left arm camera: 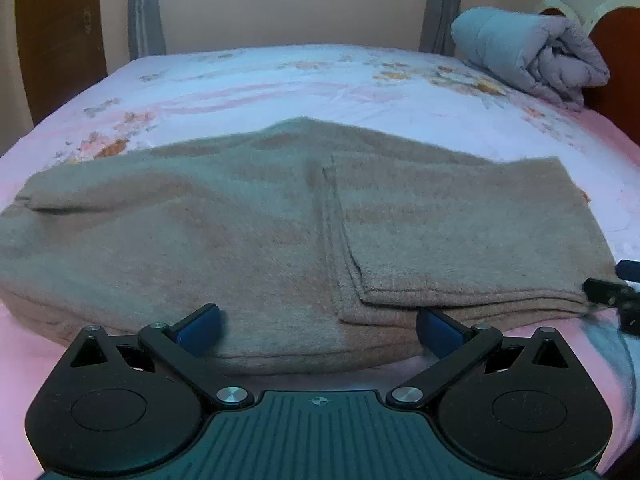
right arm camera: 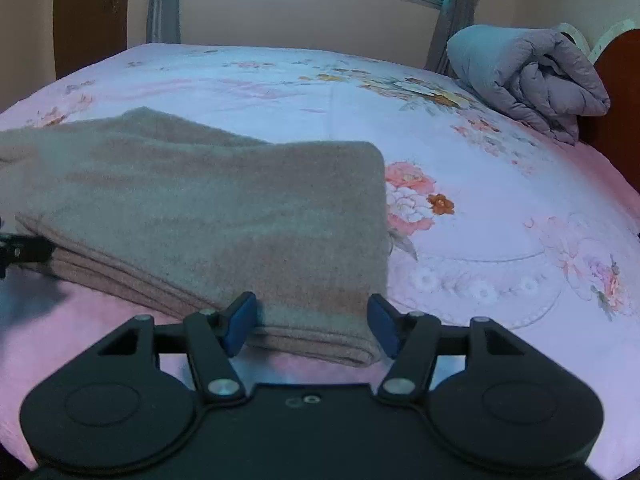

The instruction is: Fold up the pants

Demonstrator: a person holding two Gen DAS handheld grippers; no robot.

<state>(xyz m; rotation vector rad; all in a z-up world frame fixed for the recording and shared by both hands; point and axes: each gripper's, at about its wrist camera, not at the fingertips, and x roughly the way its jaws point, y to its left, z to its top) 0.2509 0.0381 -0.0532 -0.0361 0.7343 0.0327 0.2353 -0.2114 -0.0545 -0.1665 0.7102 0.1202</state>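
Observation:
The tan fleece pants (left arm camera: 260,220) lie flat on the bed, folded over so a second layer covers their right part (left arm camera: 460,232). My left gripper (left arm camera: 318,330) is open at the near edge of the pants, jaws wide apart, holding nothing. My right gripper (right arm camera: 312,326) is open at the near right corner of the folded pants (right arm camera: 220,208), its blue pads on either side of the fabric edge without closing on it. The right gripper's tip also shows at the right edge of the left wrist view (left arm camera: 612,292).
The bed (right arm camera: 500,240) has a pink floral sheet. A rolled grey quilt (right arm camera: 528,76) lies at the far right by the wooden headboard (right arm camera: 620,80). A window with curtains is behind the bed, and a wooden door (left arm camera: 60,32) at far left.

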